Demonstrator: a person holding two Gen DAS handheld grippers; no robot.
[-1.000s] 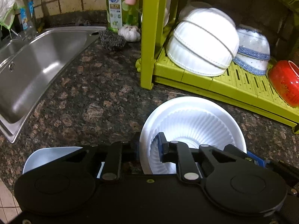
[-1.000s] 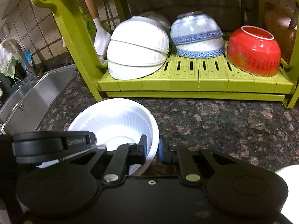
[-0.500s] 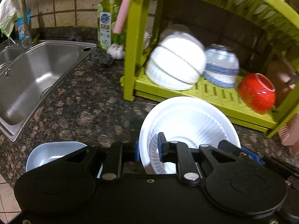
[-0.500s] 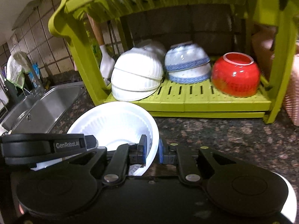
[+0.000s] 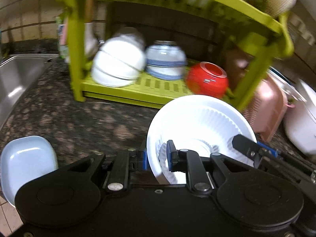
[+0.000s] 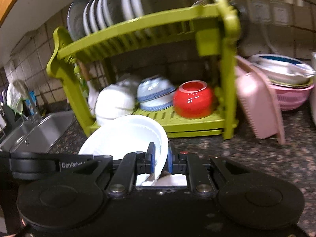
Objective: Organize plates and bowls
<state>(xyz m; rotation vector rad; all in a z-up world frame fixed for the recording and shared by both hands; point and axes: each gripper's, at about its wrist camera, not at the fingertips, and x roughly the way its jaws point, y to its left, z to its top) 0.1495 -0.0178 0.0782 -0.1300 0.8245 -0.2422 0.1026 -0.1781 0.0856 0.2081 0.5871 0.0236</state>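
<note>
1. Above dark granite counter (image 5: 83, 122), in front of green dish rack (image 6: 138, 37): white fluted bowl (image 5: 199, 122), lifted and tilted.
2. Left gripper (image 5: 157, 158): pinching bowl's near-left rim.
3. Right gripper (image 6: 160, 159): pinching bowl's right rim.
4. On rack's lower shelf: stacked white bowls (image 5: 118, 69), blue-banded bowls (image 5: 165, 61), red bowl (image 6: 193, 98).

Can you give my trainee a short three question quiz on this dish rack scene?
1. True or false: both grippers, left and right, clamp the white bowl by its rim.
2. Which bowl on the rack's lower shelf sits nearest the pink basket? A white, B blue-patterned, C red.
3. Fill in: the upper shelf holds upright ____.

Key: 1 true; 2 C, the red bowl; 3 plates.
</note>
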